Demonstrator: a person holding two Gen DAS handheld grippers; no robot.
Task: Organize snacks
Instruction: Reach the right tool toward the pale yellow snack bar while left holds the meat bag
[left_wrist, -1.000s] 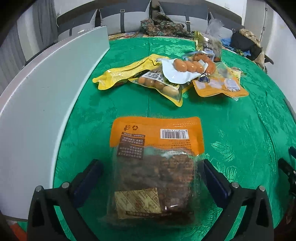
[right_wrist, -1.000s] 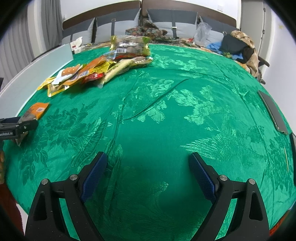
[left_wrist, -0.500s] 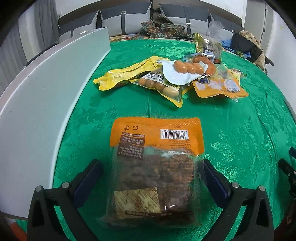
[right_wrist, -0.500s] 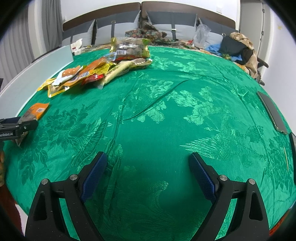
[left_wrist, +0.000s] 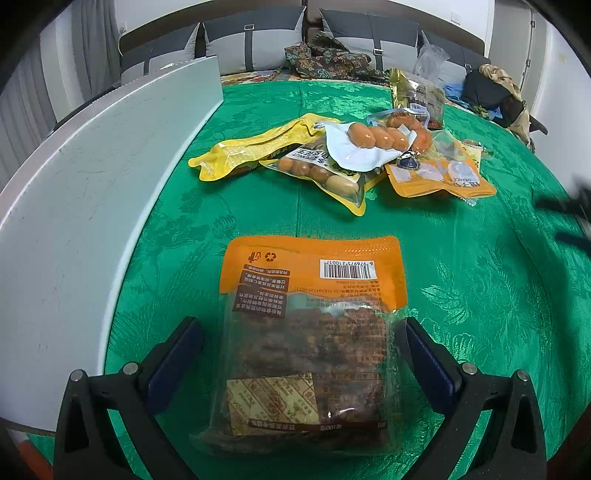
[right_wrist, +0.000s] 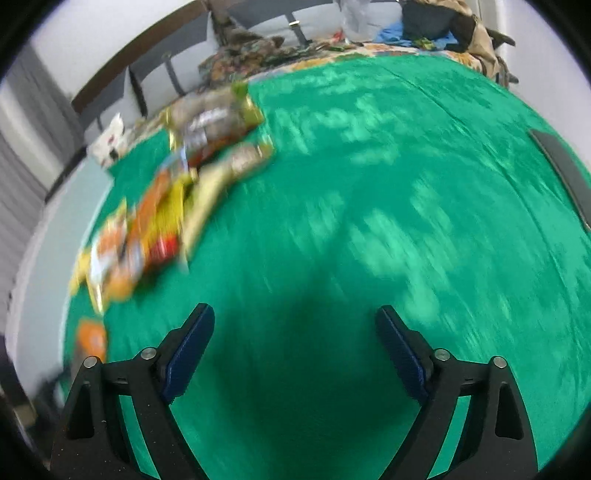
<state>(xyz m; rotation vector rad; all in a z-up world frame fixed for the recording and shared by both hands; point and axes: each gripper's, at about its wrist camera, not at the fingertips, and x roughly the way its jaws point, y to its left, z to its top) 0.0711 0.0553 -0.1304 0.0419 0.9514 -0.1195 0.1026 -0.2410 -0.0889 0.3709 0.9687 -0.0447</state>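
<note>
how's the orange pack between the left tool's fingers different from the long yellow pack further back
The orange pack lies alone and flat, its clear window showing dark brown snack. The yellow pack is long, narrow, opaque, and tucked into the pile. Both lie on the green cloth.

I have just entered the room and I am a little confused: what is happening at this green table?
A person with two handheld grippers is sorting snack packets. The open left gripper straddles an orange-topped packet lying on the green tablecloth, not squeezing it. The right gripper is open and empty; its view is blurred. More packets form a pile farther back.
</note>
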